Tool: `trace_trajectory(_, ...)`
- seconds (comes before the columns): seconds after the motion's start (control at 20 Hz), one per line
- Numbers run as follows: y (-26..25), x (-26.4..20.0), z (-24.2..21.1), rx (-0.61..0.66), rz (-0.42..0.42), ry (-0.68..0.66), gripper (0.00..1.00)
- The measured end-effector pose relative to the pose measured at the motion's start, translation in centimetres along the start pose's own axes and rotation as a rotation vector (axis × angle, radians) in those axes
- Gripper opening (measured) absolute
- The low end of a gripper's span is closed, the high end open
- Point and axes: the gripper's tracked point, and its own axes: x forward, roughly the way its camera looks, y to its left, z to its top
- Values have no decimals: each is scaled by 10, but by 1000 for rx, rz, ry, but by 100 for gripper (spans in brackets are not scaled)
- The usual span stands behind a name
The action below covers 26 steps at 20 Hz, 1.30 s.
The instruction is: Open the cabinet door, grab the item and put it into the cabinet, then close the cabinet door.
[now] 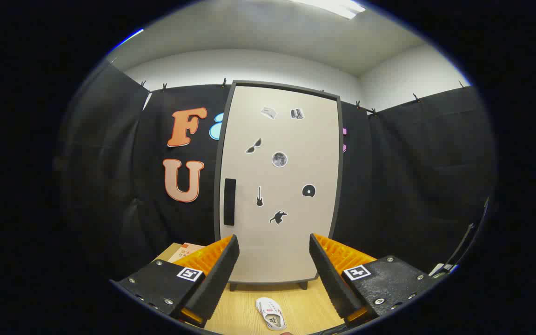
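Gripper (273, 260) spread wide, empty, facing cabinet door (279, 186), which is closed. Handle (230, 201) on door's left edge. White packet (271, 313) on surface (305, 304), near, between fingers. Judgement: hook handle first, pull along door's arc.

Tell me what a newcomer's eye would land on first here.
First, the tall pale cabinet door, shut, dotted with small dark stickers, its dark handle near its left edge, standing beyond the fingers. Next, the hand-held gripper, open and empty, framing the door's lower part. Then the small white packet on the wooden table between the fingers.
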Motion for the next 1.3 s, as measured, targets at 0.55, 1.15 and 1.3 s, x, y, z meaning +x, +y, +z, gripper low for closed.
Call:
trace_trajectory(0.55, -1, 3, 0, 0, -5, 11, 94)
trace_trajectory(1.15, 18, 20, -3, 0, 24, 17, 94)
trace_trajectory(1.3, 35, 35, -1, 8, 54, 13, 95)
